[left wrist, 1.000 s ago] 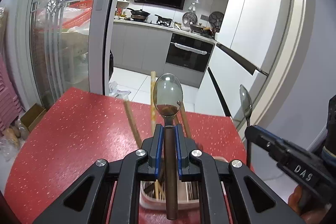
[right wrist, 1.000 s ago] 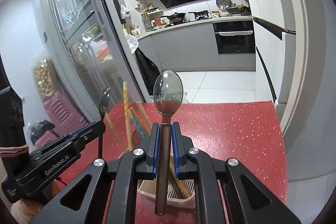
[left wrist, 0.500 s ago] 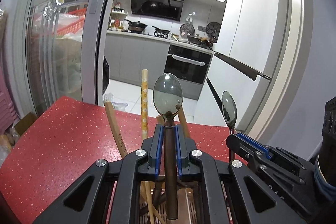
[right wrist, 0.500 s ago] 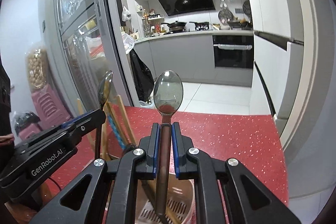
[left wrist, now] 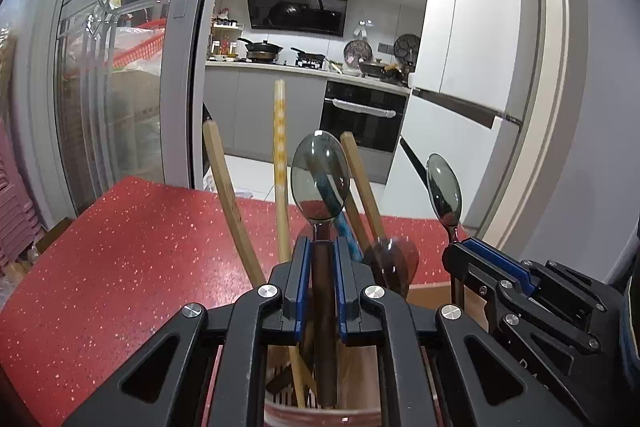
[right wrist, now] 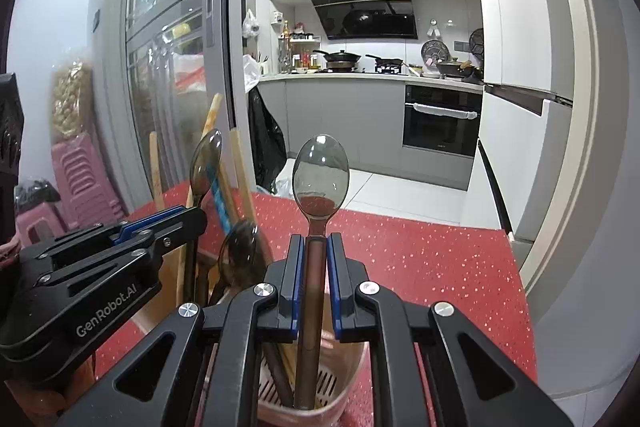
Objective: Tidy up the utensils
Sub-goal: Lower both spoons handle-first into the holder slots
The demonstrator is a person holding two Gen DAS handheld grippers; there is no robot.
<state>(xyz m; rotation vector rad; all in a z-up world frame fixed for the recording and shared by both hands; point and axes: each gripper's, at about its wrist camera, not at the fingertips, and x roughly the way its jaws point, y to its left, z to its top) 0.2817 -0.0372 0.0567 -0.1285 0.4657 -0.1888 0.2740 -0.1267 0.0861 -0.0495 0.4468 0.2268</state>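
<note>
The left gripper (left wrist: 320,259) and right gripper (right wrist: 312,255) are each clamped on an upright smoky spoon, handles reaching down into the pink holder (right wrist: 352,379) on the red tabletop (left wrist: 120,267). Wooden chopsticks (left wrist: 228,195) and another spoon (left wrist: 392,267) crowd the holder. The left gripper's side reads "GenRobot.AI".

Holder (right wrist: 352,367) on table (right wrist: 440,267); chopsticks (left wrist: 280,155), spoon (left wrist: 394,261) inside.
</note>
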